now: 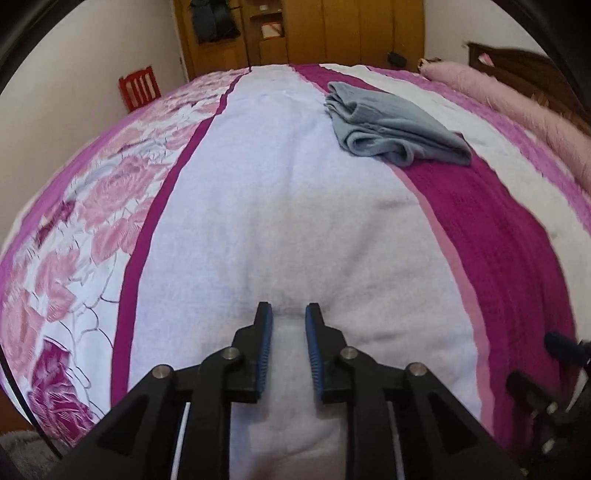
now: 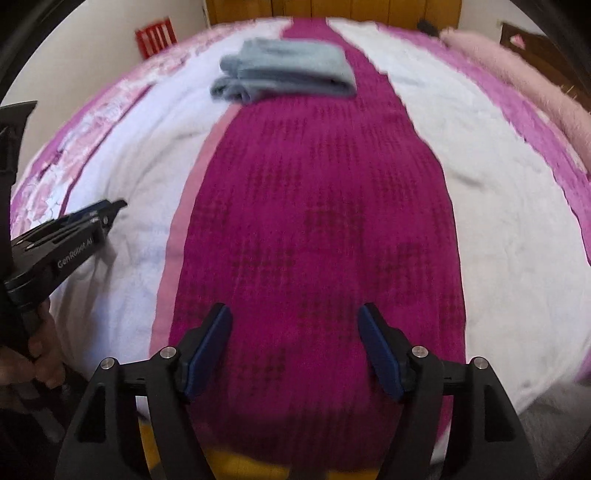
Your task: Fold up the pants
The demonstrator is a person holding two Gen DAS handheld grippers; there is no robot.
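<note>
Spread across a bed, a blanket (image 1: 295,221) striped in white, magenta and pink florals fills both wrist views. Over a white stripe the left gripper (image 1: 288,314) is seen with its blue-padded jaws slightly parted and nothing between them. Over the wide magenta stripe the right gripper (image 2: 294,314) is held with its jaws well apart, also empty. Well beyond both tools, the grey pants (image 1: 397,123) are seen lying folded in a compact bundle, straddling the white and magenta stripes (no gripper touches them). A fluffy pink cover (image 1: 517,107) lies along the blanket's right edge, and wooden wardrobes (image 1: 332,33) and a red chair (image 1: 139,88) are seen behind.
</note>
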